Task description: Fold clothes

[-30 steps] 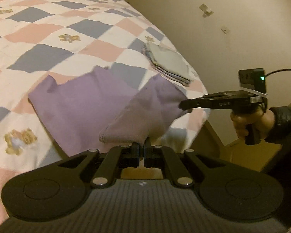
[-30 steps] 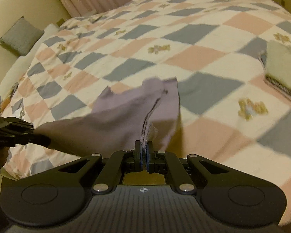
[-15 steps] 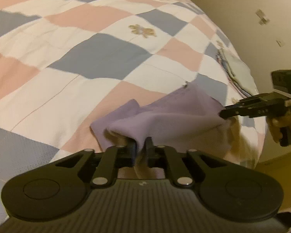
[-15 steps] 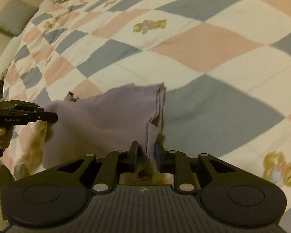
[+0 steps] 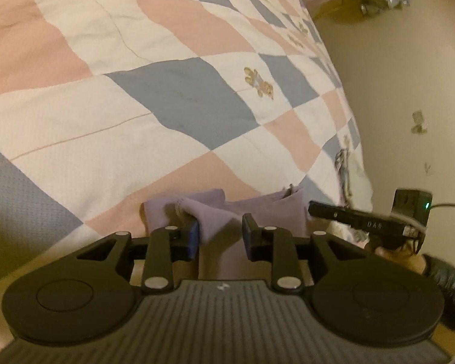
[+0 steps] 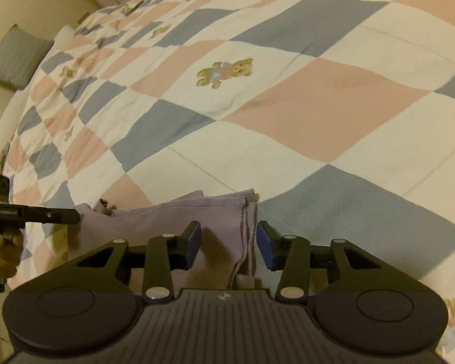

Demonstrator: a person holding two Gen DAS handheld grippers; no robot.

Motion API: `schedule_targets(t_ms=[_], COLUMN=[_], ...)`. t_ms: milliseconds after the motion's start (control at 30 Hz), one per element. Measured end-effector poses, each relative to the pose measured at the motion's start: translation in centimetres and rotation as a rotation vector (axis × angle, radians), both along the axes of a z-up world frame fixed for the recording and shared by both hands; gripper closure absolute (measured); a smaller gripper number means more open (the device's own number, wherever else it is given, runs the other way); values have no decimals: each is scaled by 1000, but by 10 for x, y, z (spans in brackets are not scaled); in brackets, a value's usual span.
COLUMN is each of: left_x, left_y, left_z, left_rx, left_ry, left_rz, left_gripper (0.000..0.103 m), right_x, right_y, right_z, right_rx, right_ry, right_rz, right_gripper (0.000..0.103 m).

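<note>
A lilac garment [image 6: 179,212] lies folded over on itself near the edge of a patchwork quilt [image 6: 318,112] printed with teddy bears, both hand-held grippers poised over it with their jaws apart. The left gripper [image 5: 220,233] straddles a raised corner of the cloth, which touches or nearly touches one finger without being pinched; the right gripper [image 6: 229,242] stands released over the stitched side hem, the fabric lying slack between its fingers. In the right wrist view, layered edges at the far side of the garment suggest at least one fold has been laid down. A small puckered tag or corner sticks up at the garment's left end, near the tip of the left gripper, though the fisheye blur makes its nature hard to tell. What appears to be a small stack of pale cloth [image 5: 345,166] sits farther along the same quilt edge, well apart from the garment. Judged from this, one fold is done; further halving, smoothing and stacking probably remain.
</note>
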State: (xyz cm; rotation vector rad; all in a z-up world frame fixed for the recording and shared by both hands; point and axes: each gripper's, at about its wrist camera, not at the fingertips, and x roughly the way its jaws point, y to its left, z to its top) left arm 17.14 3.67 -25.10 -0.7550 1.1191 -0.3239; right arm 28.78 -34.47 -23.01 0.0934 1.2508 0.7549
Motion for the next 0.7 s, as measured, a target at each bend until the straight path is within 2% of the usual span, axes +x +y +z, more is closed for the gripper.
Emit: schedule_targets(t_ms=[33, 67, 133, 167, 267, 300, 333, 400, 433, 500, 533, 633, 667, 700], left_x=[0, 0, -3, -5, -23, -28, -28, -29, -27, -23, -21, -19, -18, -15], left_y=[-1, -3, -7, -9, -13, -13, -12, -8, -7, -8, -9, -8, -6, -6], left_z=[1, 1, 6, 9, 37, 42, 37, 27, 17, 3, 1, 9, 13, 14], left_rx=[12, 22, 66, 88, 134, 149, 162, 188, 201, 229, 238, 214, 193, 179], left_ry=[-7, -17, -64, -88, -268, -296, -270, -217, -169, -107, -98, -126, -140, -138], left_rz=[-11, -20, -53, -70, -109, -110, -95, -67, -63, -74, -78, -53, -34, -21], left_gripper=[80, 80, 90, 99, 99, 99, 99, 99, 100, 100, 100, 98, 96, 89], right_x=[0, 0, -2, -4, -13, -14, -14, -10, -8, -4, -2, -2, -3, -5], right_y=[3, 3, 5, 4, -6, -11, -14, -16, -13, -8, -5, -8, -9, -9], right_z=[-2, -1, 0, 4, 31, 39, 42, 33, 26, 11, 3, 7, 9, 10], right_rx=[-1, -2, -4, -8, -13, -18, -19, -29, -48, -86, -105, -81, -80, -82], right_ry=[-5, -8, -13, -24, -132, -167, -178, -142, -119, -73, -50, -66, -75, -77], right_rz=[9, 12, 15, 18, -1, -19, -36, -61, -56, -44, -38, -66, -76, -79], right_gripper=[81, 98, 99, 100, 101, 101, 101, 101, 100, 86, 84, 76, 71, 69])
